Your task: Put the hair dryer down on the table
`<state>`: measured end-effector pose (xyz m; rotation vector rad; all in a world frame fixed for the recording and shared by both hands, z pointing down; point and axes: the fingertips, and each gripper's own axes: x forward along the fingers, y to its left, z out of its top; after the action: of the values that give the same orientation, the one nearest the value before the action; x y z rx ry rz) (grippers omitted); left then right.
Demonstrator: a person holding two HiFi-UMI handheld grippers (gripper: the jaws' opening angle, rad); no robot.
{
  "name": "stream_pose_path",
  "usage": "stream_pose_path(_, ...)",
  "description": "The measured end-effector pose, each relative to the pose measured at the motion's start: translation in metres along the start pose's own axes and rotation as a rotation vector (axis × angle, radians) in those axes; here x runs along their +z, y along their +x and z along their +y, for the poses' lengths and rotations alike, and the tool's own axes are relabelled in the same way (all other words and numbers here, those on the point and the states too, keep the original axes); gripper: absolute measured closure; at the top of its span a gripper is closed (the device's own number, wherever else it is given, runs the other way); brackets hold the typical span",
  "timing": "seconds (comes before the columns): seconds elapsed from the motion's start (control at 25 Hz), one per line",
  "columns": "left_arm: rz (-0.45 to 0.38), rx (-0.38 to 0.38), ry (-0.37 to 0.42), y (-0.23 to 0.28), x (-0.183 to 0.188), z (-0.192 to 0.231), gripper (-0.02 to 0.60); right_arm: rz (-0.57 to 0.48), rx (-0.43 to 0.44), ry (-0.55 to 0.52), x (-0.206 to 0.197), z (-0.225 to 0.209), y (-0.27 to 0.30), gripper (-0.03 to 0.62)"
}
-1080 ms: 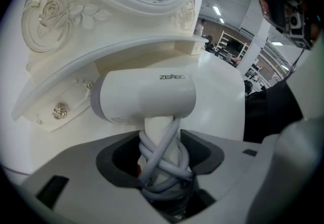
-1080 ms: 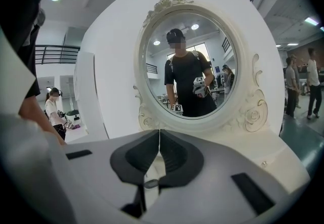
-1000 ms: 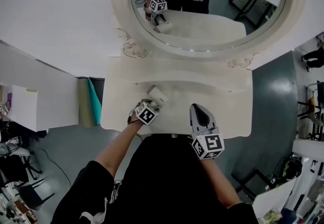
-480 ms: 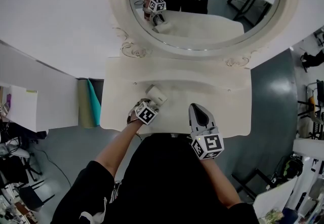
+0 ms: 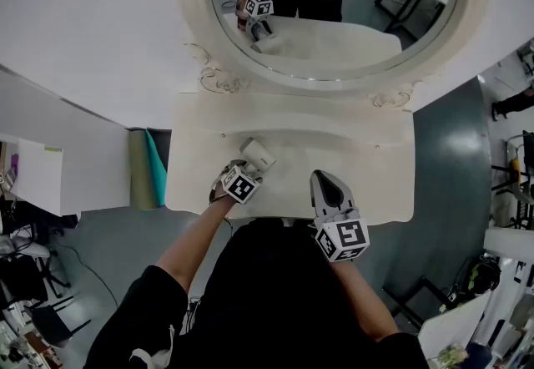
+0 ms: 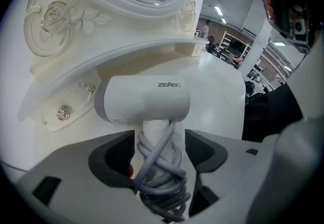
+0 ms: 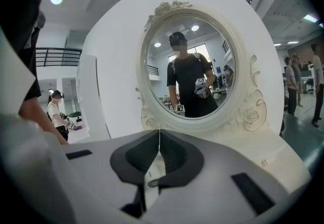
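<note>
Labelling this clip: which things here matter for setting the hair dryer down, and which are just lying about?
Job in hand: hair dryer; left gripper, jaws opening around it; table.
Just lying about: mirror; teal board; right gripper, shut.

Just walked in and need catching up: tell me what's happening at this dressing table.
A person works two handheld grippers at a white dressing table. The left gripper has its jaws opening around the cord-wrapped handle of a white hair dryer, which appears to lie on the tabletop. The right gripper is shut, holding nothing, near the front edge.
</note>
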<state>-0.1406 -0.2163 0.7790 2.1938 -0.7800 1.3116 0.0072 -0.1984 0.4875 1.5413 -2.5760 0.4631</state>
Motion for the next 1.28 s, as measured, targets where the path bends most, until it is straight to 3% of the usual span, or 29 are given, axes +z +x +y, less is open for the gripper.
stream_pose_path(0.64,-0.129,0.026,-0.052,-0.038,0.016,0.003,0.272,0.028,0.026,-0.022,-0.01,0.01,-0.003,0.574)
stream_pose_path(1.12,-0.323,0.041,-0.219,-0.087,0.049,0.002,0.273,0.077,0.024,-0.065,-0.022,0.015,-0.006,0.575)
stream_pose_path(1.28,-0.372,0.055,-0.226,-0.102,0.062,-0.003,0.272,0.076,0.014,-0.06,-0.022,0.012,-0.007,0.575)
